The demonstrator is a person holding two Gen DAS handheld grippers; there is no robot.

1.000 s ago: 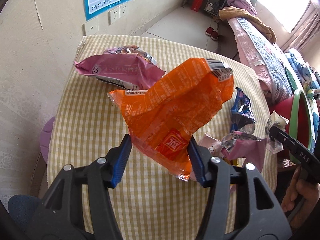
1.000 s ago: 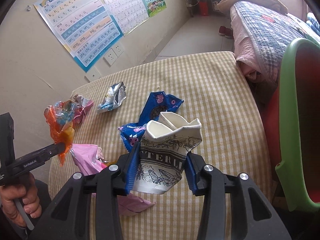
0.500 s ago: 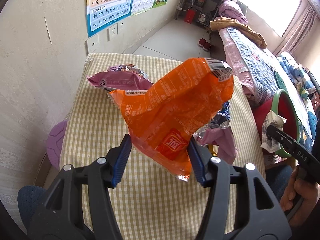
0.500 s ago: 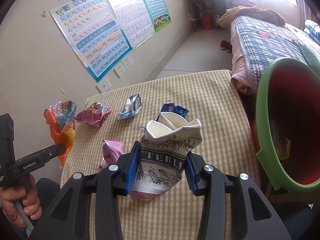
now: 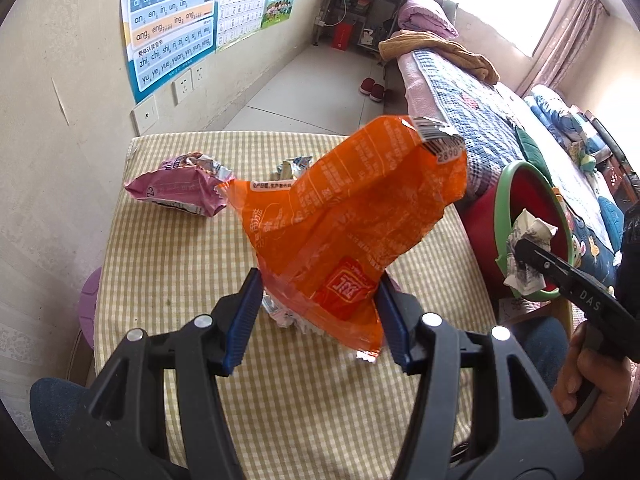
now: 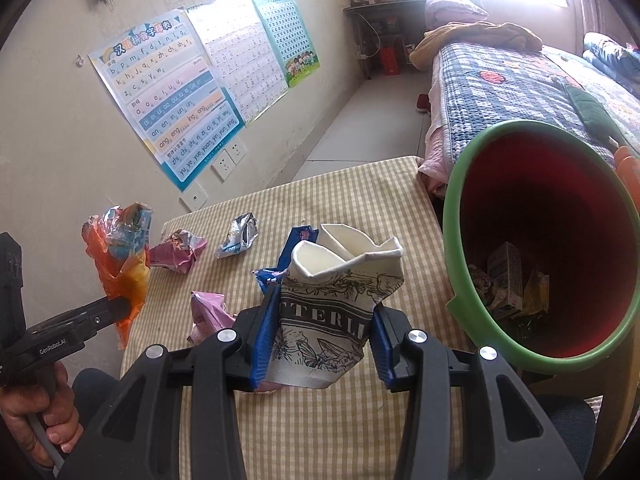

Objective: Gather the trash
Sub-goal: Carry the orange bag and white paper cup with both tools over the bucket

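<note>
The left gripper (image 5: 318,310) clamps a crinkled orange plastic snack wrapper (image 5: 352,216) above the checked tablecloth (image 5: 168,264). The right gripper (image 6: 320,334) pinches a crushed white paper cup (image 6: 340,292) with black print. At two o'clock from it gapes a green-rimmed red plastic bin (image 6: 460,208) holding litter.

The orange wrapper (image 5: 352,236) hides the table (image 5: 168,248) beyond it, perhaps covering more litter there.
</note>
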